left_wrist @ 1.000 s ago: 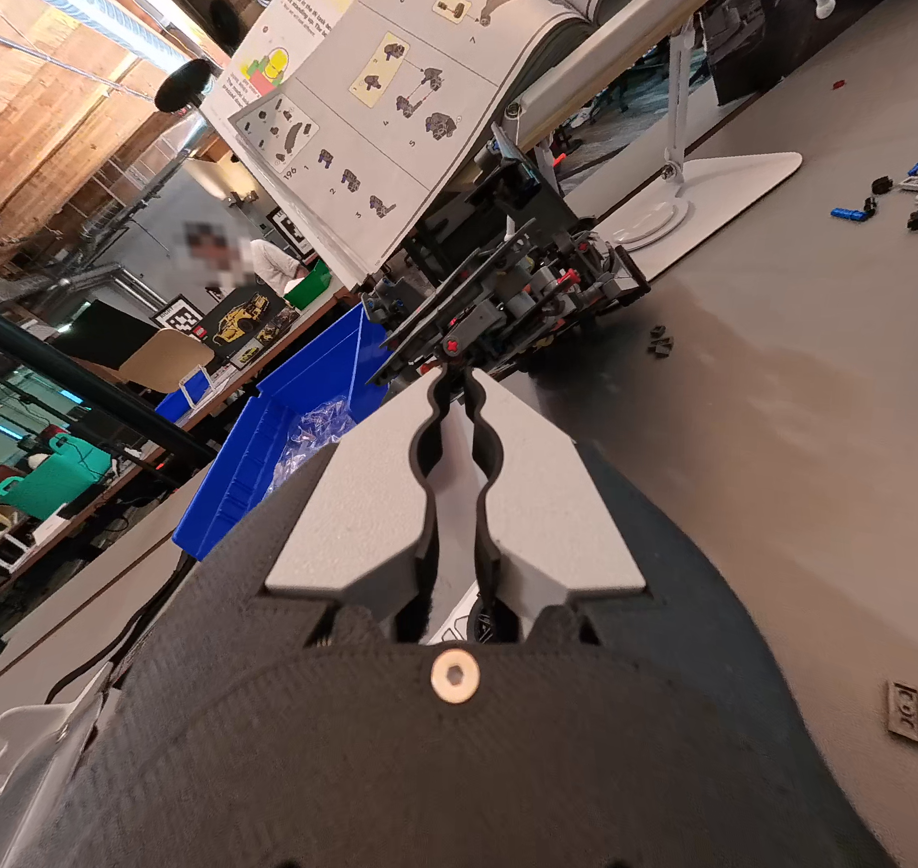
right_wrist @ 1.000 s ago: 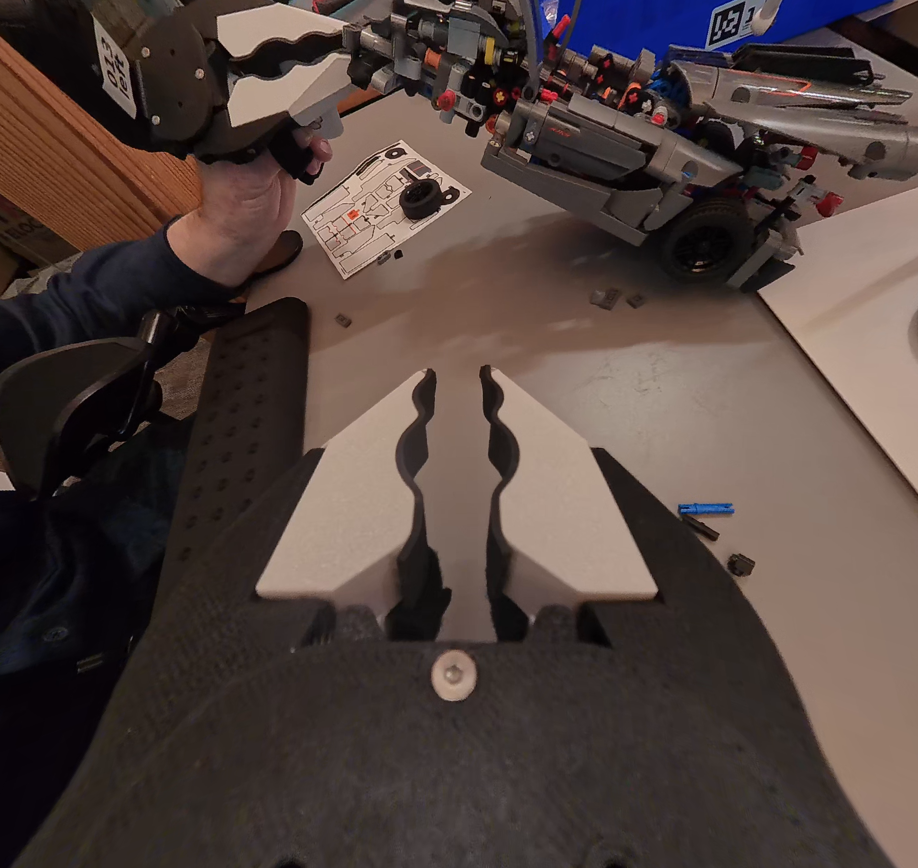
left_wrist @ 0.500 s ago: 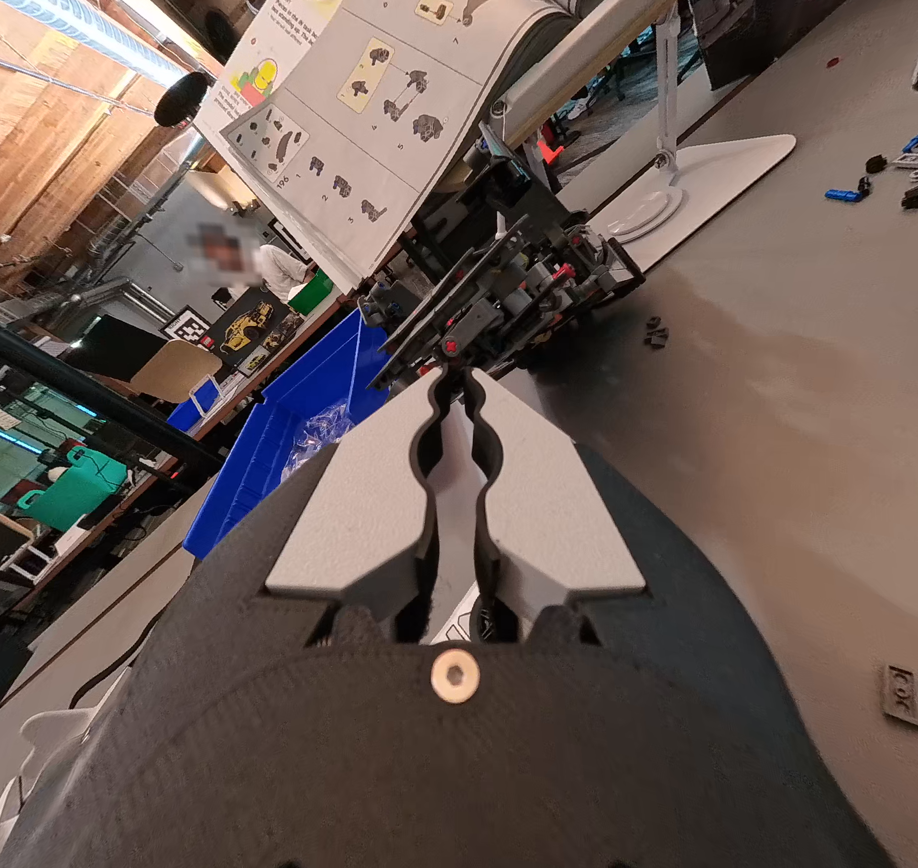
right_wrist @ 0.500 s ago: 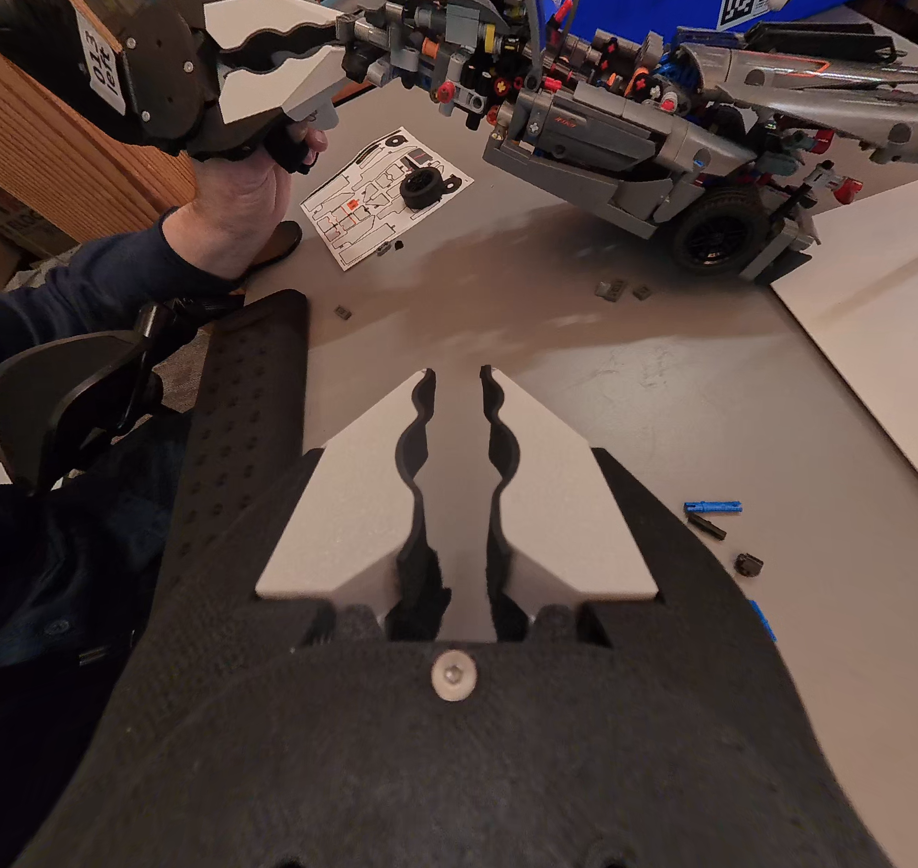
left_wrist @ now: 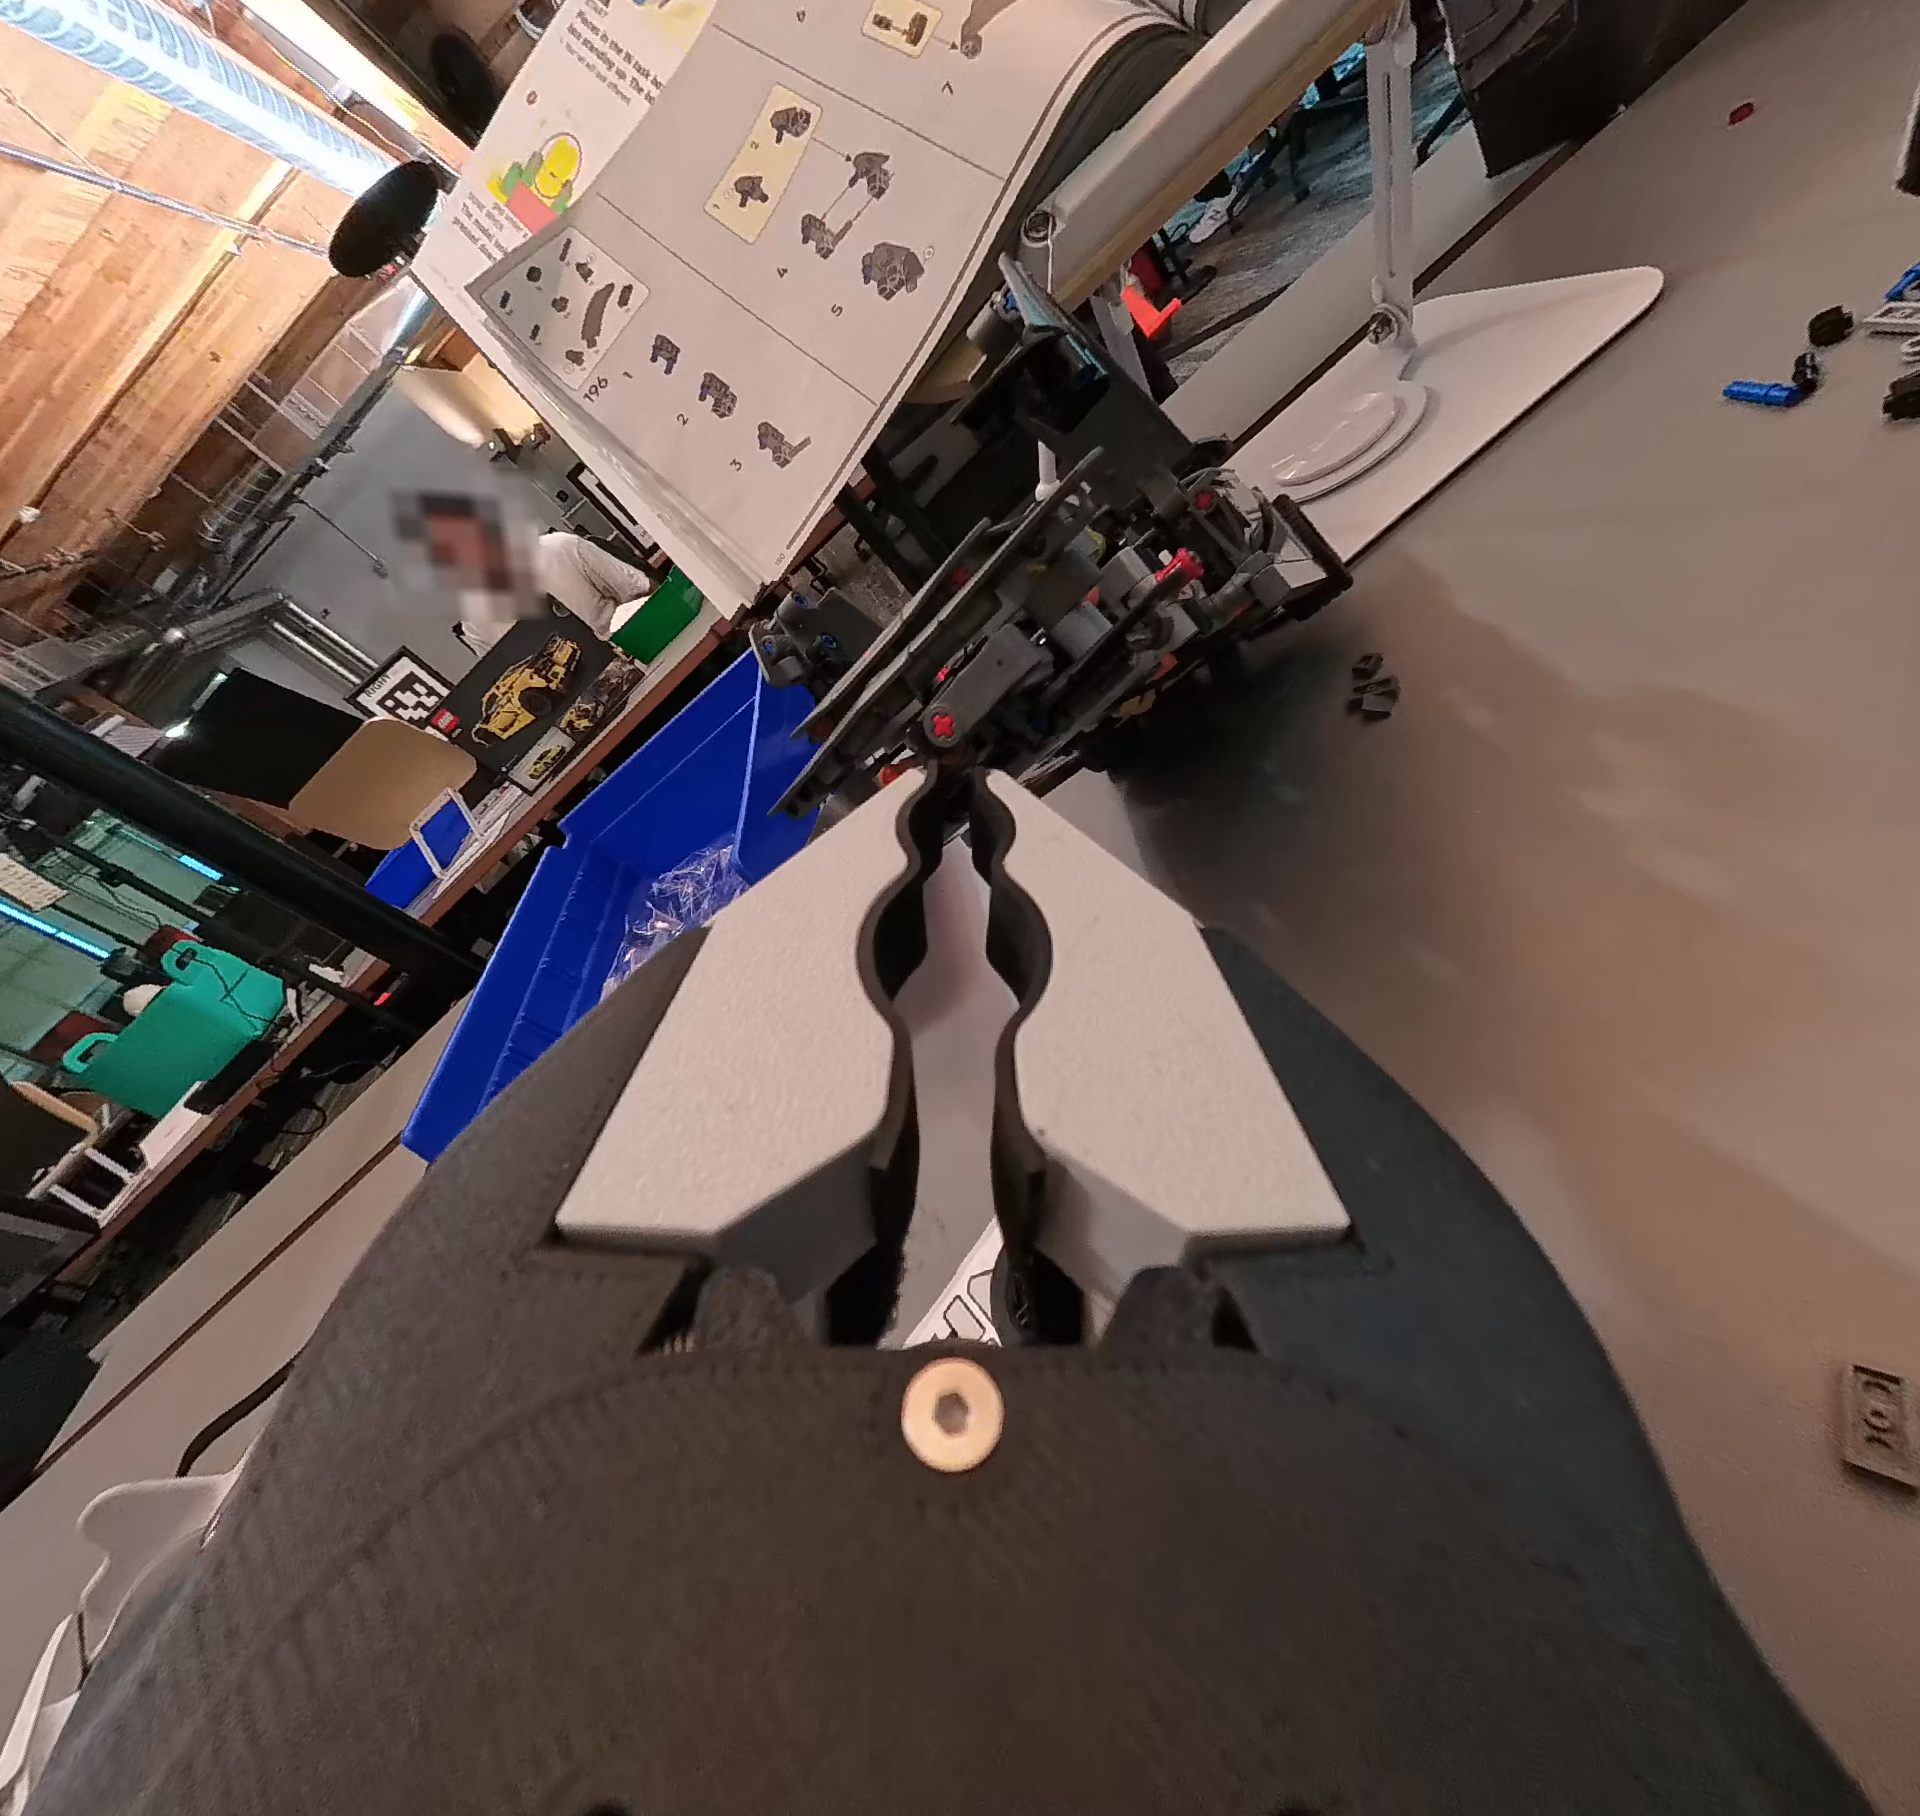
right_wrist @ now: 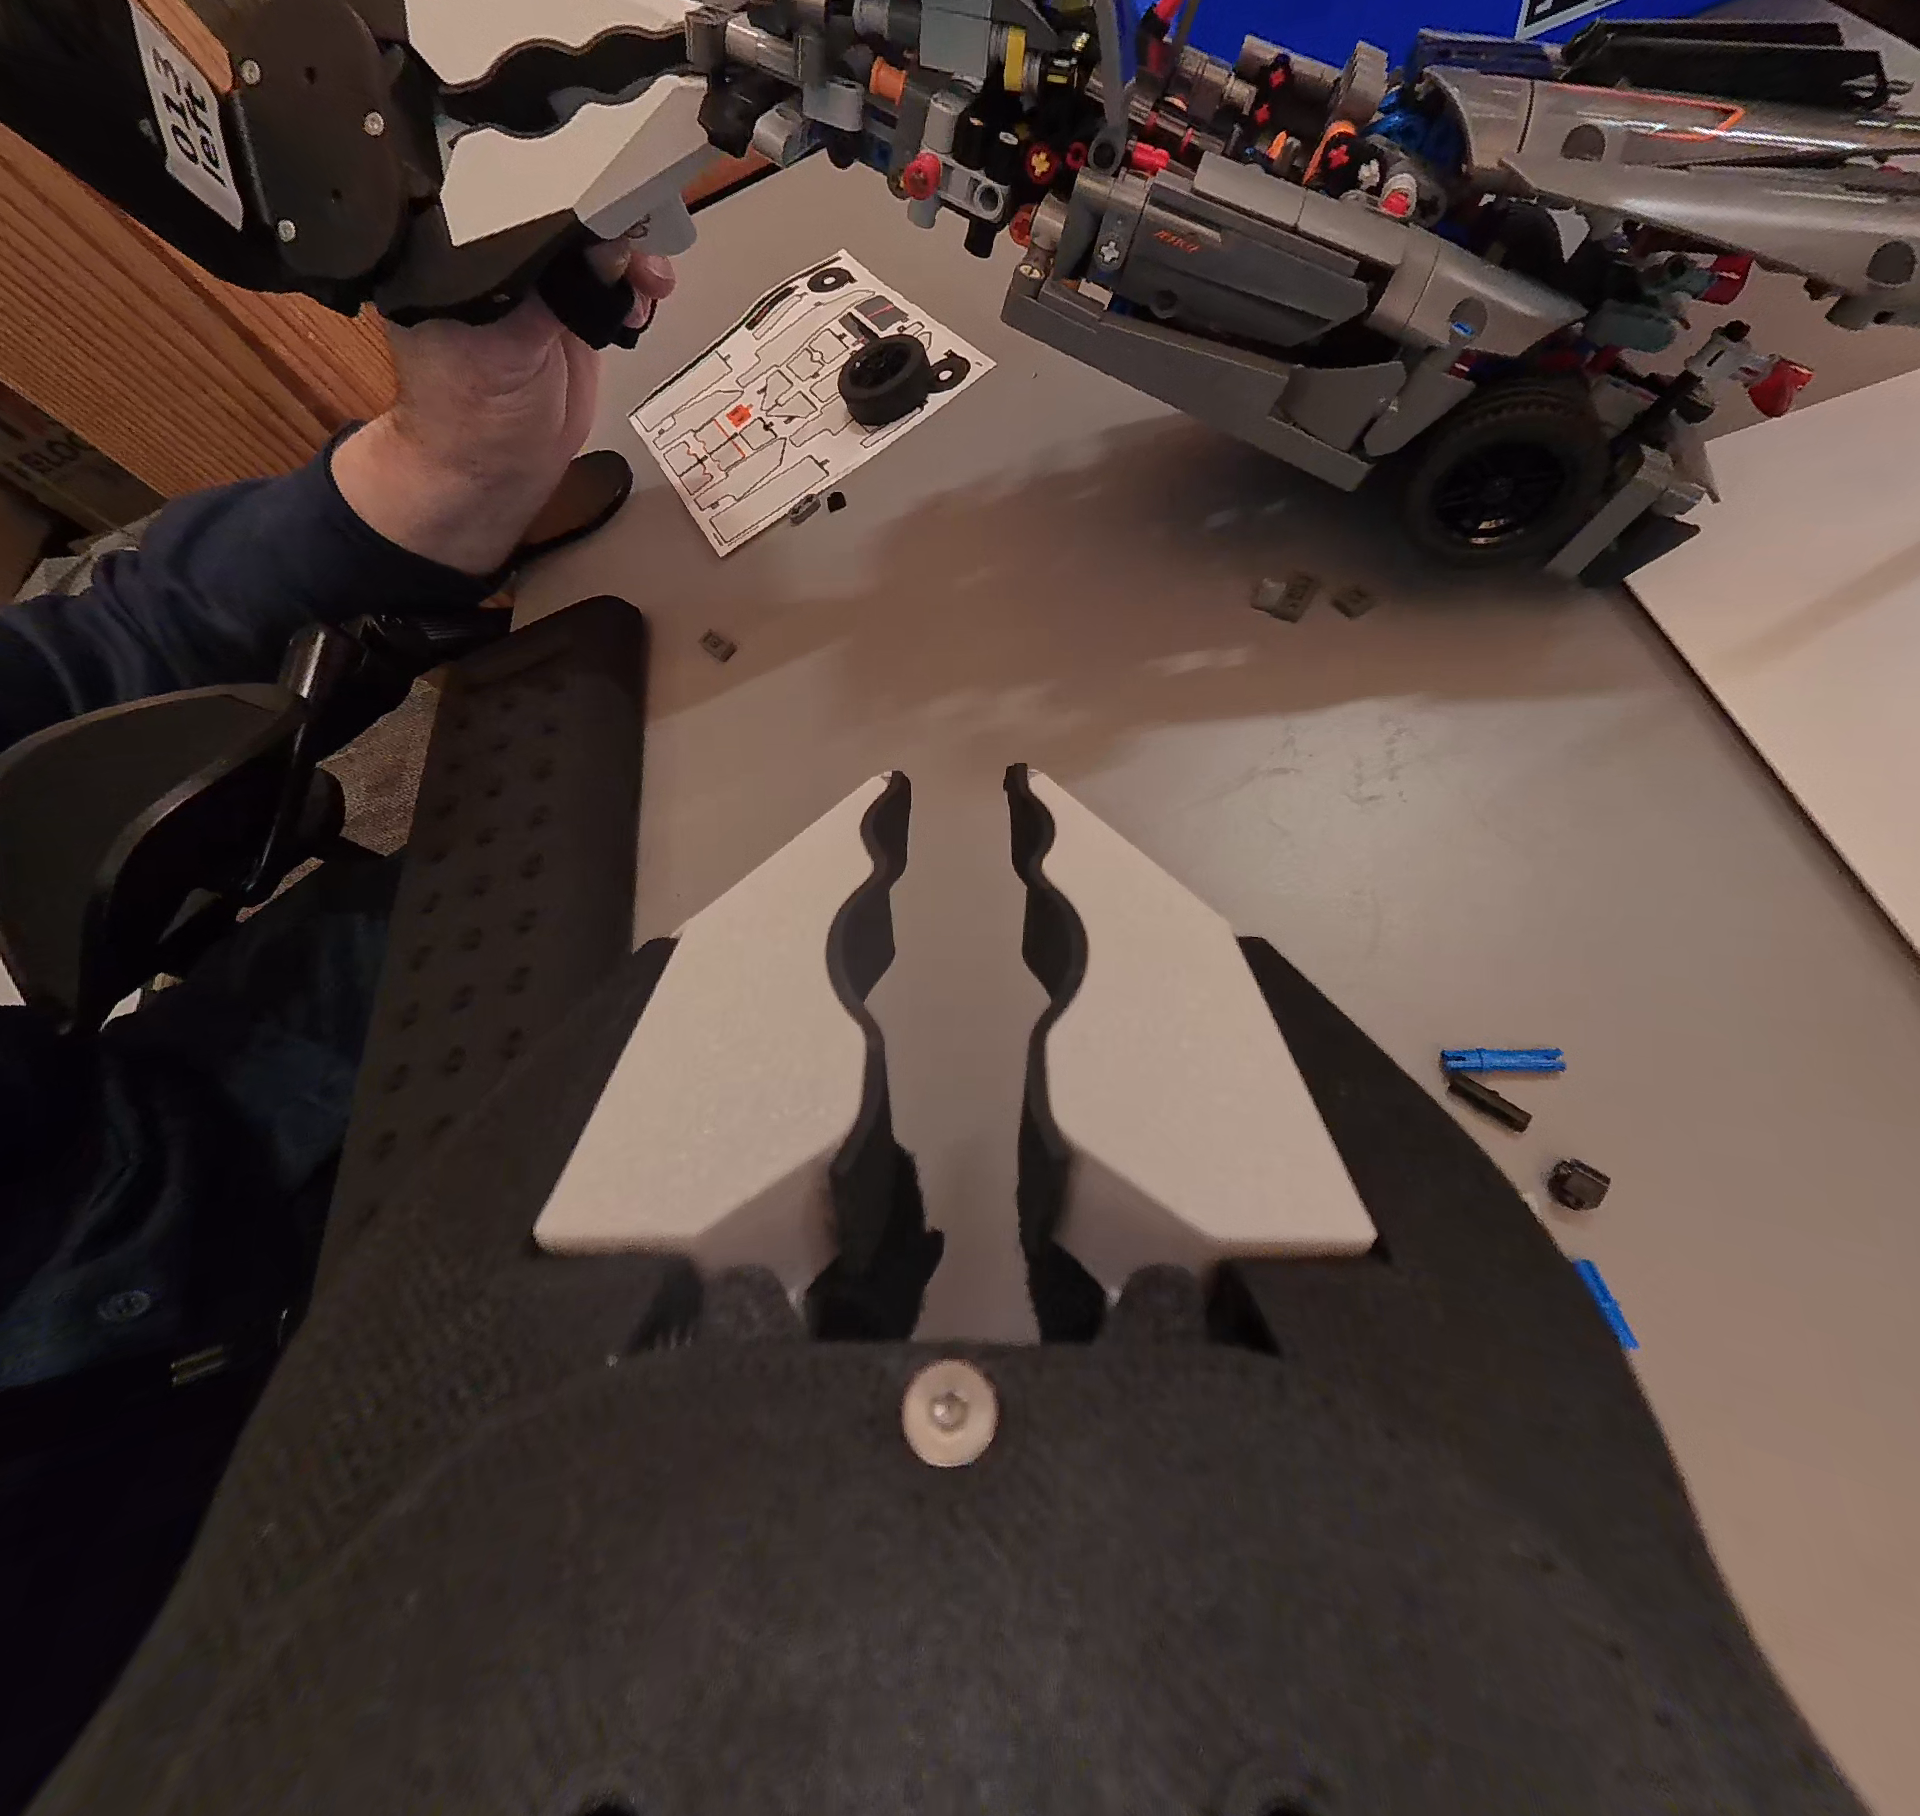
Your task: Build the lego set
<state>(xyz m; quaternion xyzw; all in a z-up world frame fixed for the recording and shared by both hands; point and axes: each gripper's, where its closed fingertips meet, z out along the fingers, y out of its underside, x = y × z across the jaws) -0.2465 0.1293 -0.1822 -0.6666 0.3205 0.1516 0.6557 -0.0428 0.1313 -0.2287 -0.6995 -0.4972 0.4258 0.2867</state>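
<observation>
The grey lego car (right_wrist: 1299, 239) is tilted. One wheel (right_wrist: 1496, 483) rests on the grey table and the other end is raised. My left gripper (right_wrist: 696, 73) is shut on that raised end. In the left wrist view the left gripper (left_wrist: 951, 790) pinches a dark part just below a red axle, with the car (left_wrist: 1039, 644) stretching away from it. My right gripper (right_wrist: 956, 779) is open and empty, low over the table in front of the car. A blue pin (right_wrist: 1501, 1060), a black pin (right_wrist: 1489, 1103) and a small black connector (right_wrist: 1577, 1184) lie to its right.
A sticker sheet (right_wrist: 800, 405) with a loose black wheel (right_wrist: 883, 384) lies under the raised end. Small grey pieces (right_wrist: 1288, 594) lie near the car. The open instruction booklet (left_wrist: 779, 156) sits on a white stand (left_wrist: 1455, 343). A blue bin (left_wrist: 623, 893) stands behind the car. The left gripper is farther from the blue pin (right_wrist: 1501, 1060), some 30 cm, than the right, some 12 cm. My right tips are roughly 15 cm from the small black connector (right_wrist: 1577, 1184). It turns up in the left wrist view (left_wrist: 1832, 322) as well.
My left gripper has lifted the held end of the car a little higher, tilting it more. The right gripper has stayed open and nearly still.
</observation>
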